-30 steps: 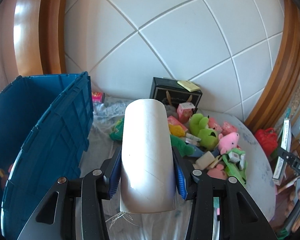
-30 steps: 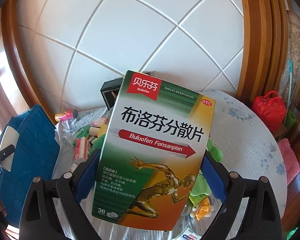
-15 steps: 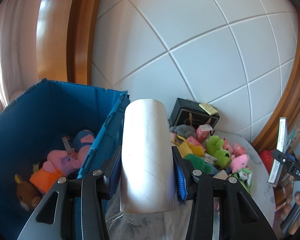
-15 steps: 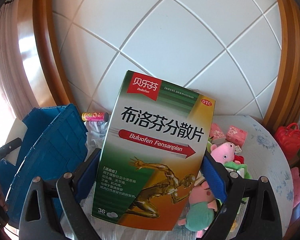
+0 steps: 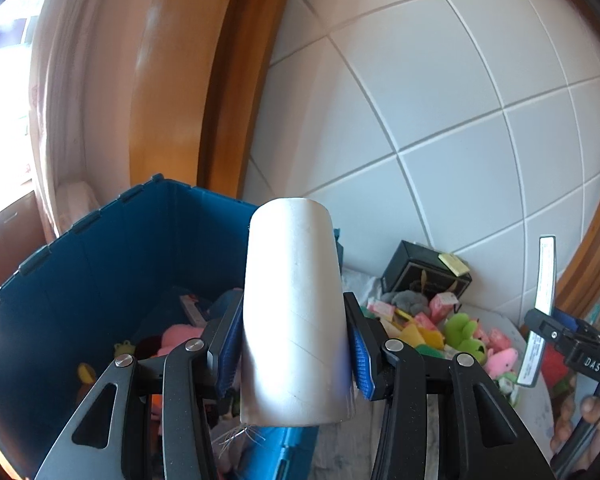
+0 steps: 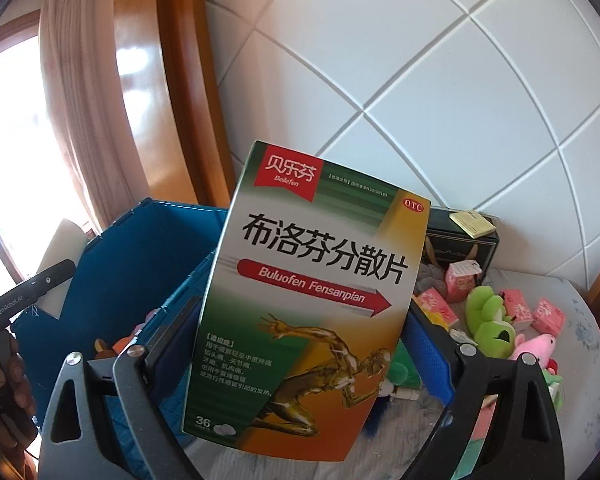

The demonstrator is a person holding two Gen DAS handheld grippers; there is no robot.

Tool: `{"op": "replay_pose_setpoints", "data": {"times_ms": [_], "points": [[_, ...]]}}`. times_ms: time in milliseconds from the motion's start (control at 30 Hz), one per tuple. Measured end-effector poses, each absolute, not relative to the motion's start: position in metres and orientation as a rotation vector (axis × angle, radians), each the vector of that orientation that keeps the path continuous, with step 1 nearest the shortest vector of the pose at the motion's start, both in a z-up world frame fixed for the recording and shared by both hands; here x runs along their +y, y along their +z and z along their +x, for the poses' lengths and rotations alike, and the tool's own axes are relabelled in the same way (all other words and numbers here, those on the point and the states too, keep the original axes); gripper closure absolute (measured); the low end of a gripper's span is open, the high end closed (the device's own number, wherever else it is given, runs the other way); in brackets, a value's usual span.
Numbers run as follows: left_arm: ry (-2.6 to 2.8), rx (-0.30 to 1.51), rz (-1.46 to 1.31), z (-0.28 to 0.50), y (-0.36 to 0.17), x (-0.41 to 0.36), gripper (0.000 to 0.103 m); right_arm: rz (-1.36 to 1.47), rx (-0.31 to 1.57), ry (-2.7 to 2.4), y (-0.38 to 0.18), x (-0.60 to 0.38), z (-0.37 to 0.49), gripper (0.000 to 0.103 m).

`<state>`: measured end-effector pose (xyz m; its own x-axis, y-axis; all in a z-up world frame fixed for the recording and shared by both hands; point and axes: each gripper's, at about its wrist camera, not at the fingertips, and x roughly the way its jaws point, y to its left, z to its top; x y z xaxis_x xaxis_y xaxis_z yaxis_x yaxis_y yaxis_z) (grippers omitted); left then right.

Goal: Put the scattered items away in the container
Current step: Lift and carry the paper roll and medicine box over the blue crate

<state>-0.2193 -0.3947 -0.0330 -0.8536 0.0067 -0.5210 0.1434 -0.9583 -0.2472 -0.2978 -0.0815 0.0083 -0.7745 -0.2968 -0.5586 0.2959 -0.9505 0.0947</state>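
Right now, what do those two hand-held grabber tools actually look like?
Both match: the left gripper and right gripper have black angular arms with triangular cut-outs, silver round pivot bolts and ribbed blue pads. White lettering runs along each tool's side. No cables or sleeves show.

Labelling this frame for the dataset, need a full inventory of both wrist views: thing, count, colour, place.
cardboard tube: 1, white, clamped in the left gripper, in front of the bin
medicine box: 1, green, white and orange, clamped in the right gripper
storage bin: 1, blue, left of the table, toys inside
plush toys in bin: several, pink and orange, exact count hidden
table: 1, pale cloth, right of the bin
black box: 1, black, back of the table by the wall, yellow pad on top
frog plush: 1, green, on the table
pig plush: 1, pink, on the table
small cartons: several, pink, on the table
left gripper: black, blue pads
right gripper: black, blue pads
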Motion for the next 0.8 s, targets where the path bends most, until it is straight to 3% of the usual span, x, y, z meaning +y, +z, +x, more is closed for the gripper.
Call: {"op": "replay_pose_setpoints", "data": {"times_ms": [800], "points": [[-2.755, 0.556, 0.794, -0.217, -0.061, -0.531, 0.058, 0.782, 0.271, -2.398, 0.012, -0.303, -0.352, 0.009]]}}
